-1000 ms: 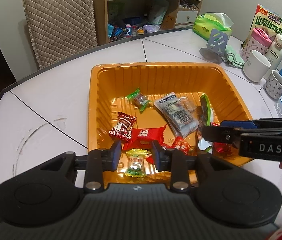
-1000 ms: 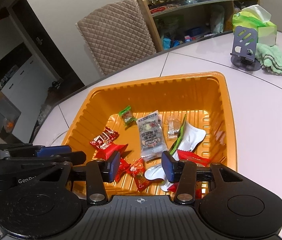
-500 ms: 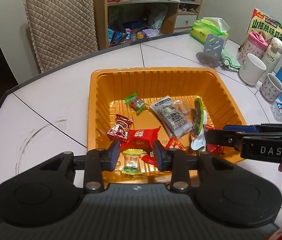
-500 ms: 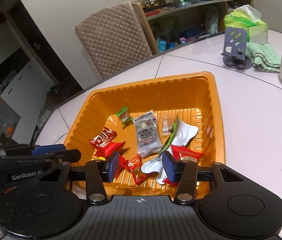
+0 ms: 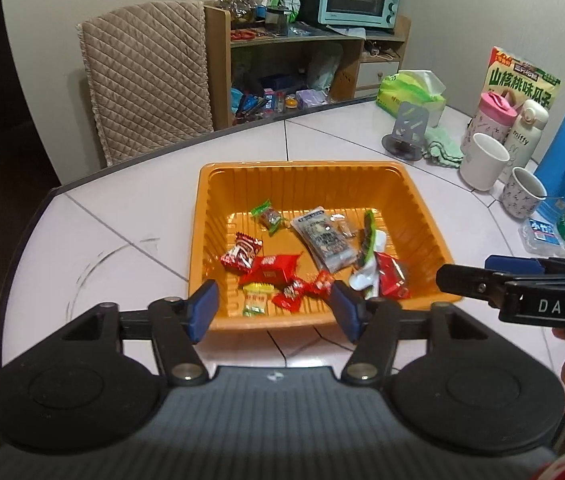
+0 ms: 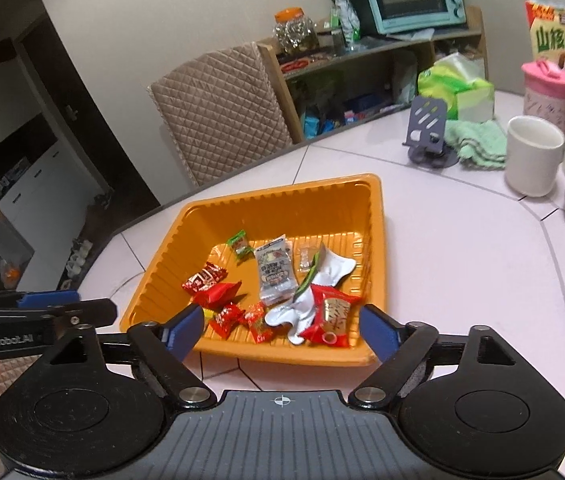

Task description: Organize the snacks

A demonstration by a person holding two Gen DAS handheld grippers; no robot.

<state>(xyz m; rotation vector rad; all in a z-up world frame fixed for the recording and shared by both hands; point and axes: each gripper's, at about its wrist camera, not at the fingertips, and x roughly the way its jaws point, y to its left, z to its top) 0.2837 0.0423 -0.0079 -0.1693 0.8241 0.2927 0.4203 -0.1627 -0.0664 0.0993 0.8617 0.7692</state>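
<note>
orange tray [image 5: 422, 208] holds mixed wrapped snacks [image 5: 270, 268]; left gripper [image 5: 274, 312], right gripper [image 6: 282, 328] just spread apart, empty.

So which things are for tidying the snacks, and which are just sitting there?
For the job:
- orange tray
- snacks in the tray
- left hand-held gripper
- right hand-held gripper

Just lying about:
- white mug
- tissue pack
- green cloth
- phone stand
- pink bottle
</note>
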